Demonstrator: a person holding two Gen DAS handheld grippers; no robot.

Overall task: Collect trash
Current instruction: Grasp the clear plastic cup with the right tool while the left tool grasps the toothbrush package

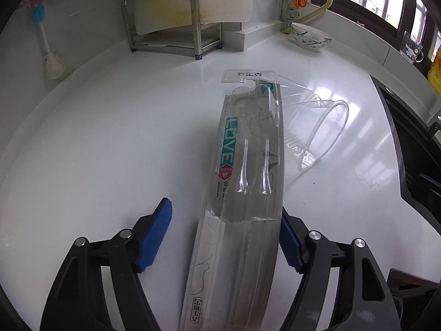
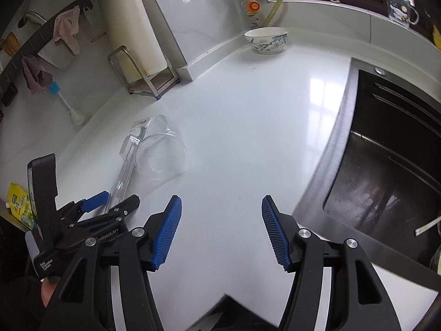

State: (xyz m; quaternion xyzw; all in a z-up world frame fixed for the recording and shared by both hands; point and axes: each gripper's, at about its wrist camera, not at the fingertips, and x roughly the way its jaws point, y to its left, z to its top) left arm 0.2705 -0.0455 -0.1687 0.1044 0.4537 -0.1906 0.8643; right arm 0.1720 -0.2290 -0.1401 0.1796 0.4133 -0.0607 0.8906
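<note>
Our left gripper (image 1: 224, 237) straddles the toothbrush packet (image 1: 242, 193) on the tabletop (image 1: 110, 138), one pad touching, the other apart. Next we should close and lift. Right gripper (image 2: 220, 231) hangs wide, empty, near the plastic cup (image 2: 162, 154).

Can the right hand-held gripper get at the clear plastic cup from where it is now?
Probably yes. The right hand-held gripper is open and empty, with bare countertop between it and the clear plastic cup. The toothbrush package leans against the cup's far side, between the left hand-held gripper's fingers.
</note>
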